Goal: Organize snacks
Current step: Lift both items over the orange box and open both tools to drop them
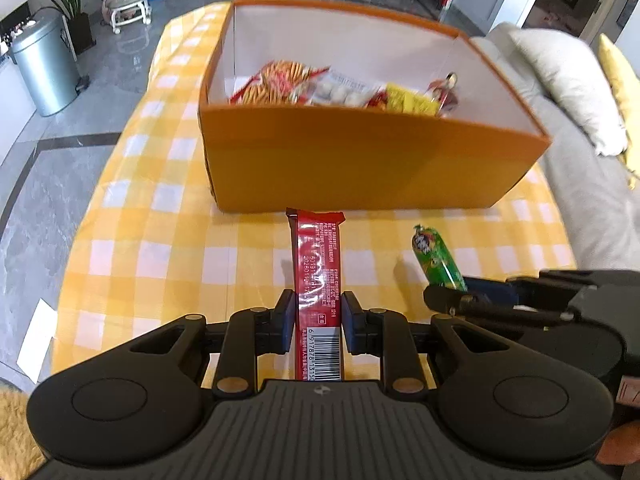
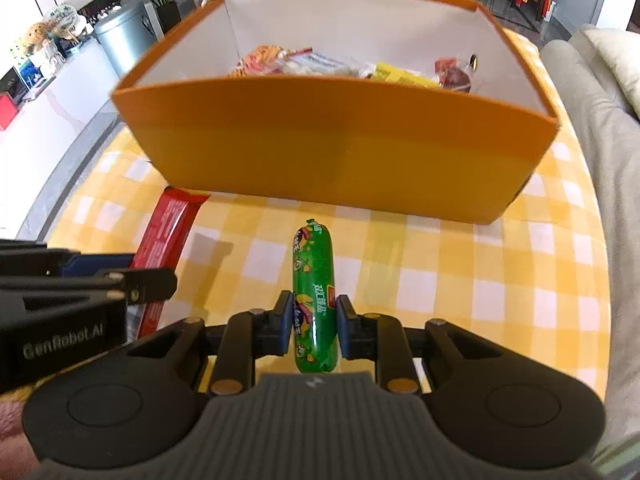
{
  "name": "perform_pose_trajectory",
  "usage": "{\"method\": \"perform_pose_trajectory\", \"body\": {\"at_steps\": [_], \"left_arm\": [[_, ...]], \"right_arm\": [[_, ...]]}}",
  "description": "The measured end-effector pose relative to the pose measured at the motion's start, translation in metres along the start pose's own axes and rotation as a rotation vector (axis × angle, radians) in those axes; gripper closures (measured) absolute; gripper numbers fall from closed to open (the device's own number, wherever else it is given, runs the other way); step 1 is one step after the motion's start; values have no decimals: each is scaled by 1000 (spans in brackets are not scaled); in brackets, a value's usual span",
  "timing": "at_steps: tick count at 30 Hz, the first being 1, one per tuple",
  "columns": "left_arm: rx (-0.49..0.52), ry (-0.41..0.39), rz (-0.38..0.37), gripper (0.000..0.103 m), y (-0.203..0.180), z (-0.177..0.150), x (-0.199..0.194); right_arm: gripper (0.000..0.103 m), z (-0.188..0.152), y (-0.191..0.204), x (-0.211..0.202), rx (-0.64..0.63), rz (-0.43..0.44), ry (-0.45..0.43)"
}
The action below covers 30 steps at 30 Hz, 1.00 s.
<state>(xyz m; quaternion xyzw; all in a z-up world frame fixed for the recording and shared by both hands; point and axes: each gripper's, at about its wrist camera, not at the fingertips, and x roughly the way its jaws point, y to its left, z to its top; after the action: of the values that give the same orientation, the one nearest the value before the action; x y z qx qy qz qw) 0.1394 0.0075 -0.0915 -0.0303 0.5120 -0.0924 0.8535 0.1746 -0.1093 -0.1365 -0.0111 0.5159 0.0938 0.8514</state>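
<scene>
My left gripper [image 1: 318, 304] is shut on a long red snack bar [image 1: 318, 268], which sticks out forward above the yellow checked cloth. My right gripper [image 2: 313, 310] is shut on a green sausage stick [image 2: 314, 280], also lifted off the cloth. Each gripper shows at the side of the other's view: the right gripper [image 1: 452, 300] with the green sausage stick [image 1: 434, 256], and the left gripper [image 2: 152, 280] with the red snack bar [image 2: 168, 232]. An open orange box [image 1: 360, 156], white inside, stands just beyond both and holds several snack packets [image 1: 320, 88]. The same orange box [image 2: 332, 132] fills the right wrist view.
The table wears a yellow and white checked cloth [image 1: 160, 240]. A grey sofa with cushions [image 1: 580, 92] runs along the right side. On the floor at the left stand a metal bin [image 1: 44, 64], a potted plant [image 1: 74, 8] and a white paper sheet [image 1: 36, 336].
</scene>
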Motion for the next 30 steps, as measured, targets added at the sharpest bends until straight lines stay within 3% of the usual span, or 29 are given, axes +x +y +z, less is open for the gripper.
{"method": "perform_pose_trajectory", "body": {"at_steps": [8,17,24,30], "left_arm": [[16,-82,-24,77,-9,8,-46],[45,-136,-30,77,-14,40,-81],[75,-187,-27,77,-10,96,-89],[121,-175,-12,77,-15,142,-71]], "right_arm": [[84,-3,0,-55,13,14,-94],[84,14,-7,-113,52,30,-199],[84,57,-23,-131,67,32,-257],[84,109,-39,-123,60,11,-283]]}}
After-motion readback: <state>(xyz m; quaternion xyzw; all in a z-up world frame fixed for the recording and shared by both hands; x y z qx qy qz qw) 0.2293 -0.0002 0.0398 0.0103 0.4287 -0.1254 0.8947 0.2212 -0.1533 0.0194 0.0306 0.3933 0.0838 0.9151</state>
